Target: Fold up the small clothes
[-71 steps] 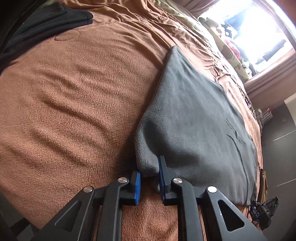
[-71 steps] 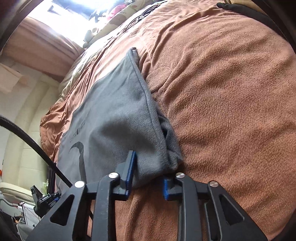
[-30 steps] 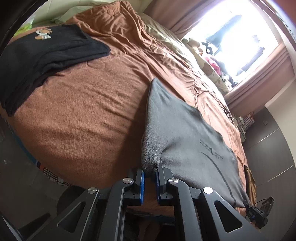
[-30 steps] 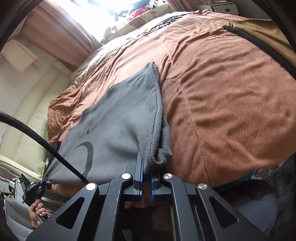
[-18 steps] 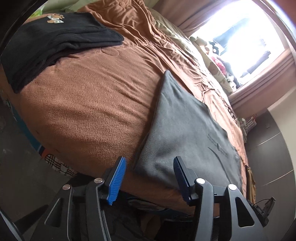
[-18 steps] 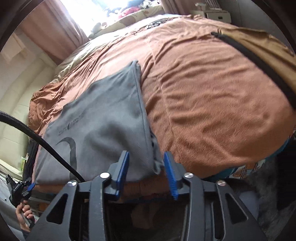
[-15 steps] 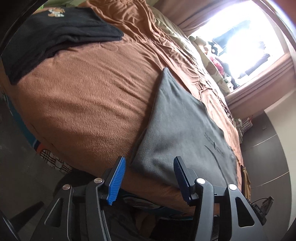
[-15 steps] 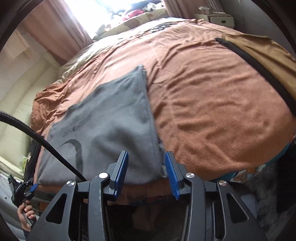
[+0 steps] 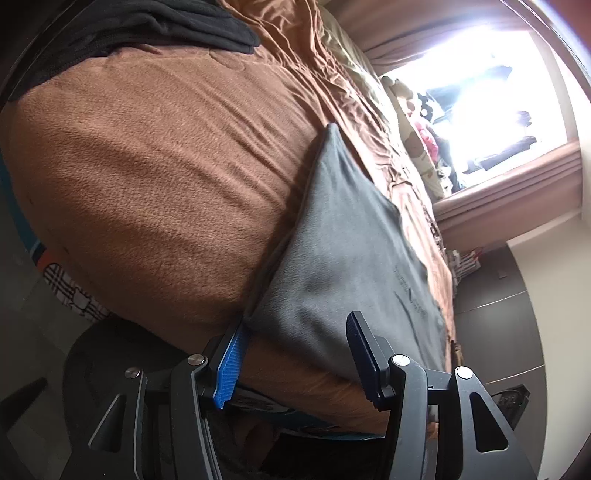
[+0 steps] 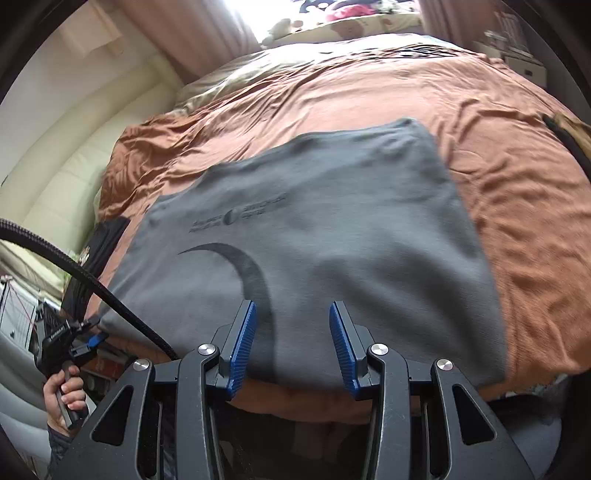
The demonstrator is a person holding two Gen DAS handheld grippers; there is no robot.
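Note:
A grey garment (image 10: 332, 229) with a dark crescent print lies flat on the brown blanket (image 10: 517, 177), its near hem at the bed's front edge. The same grey garment (image 9: 343, 258) fills the right half of the left wrist view. My left gripper (image 9: 295, 354) is open, its blue pads either side of the garment's near left corner, holding nothing. Open too, my right gripper (image 10: 291, 339) hovers above the near hem, roughly at its middle, and nothing is between its fingers.
A black garment (image 9: 140, 26) lies on the brown blanket (image 9: 147, 155) at the far left. A tan item with a black strap (image 10: 569, 136) sits at the right edge. A hand (image 10: 62, 398) holds the other gripper's handle at lower left. A bright window stands beyond the bed.
Both grippers were shut on the grey garment's near corners a second ago, then let go and opened. Since then the right gripper has swung left toward the hem's middle; the left stays at its corner.

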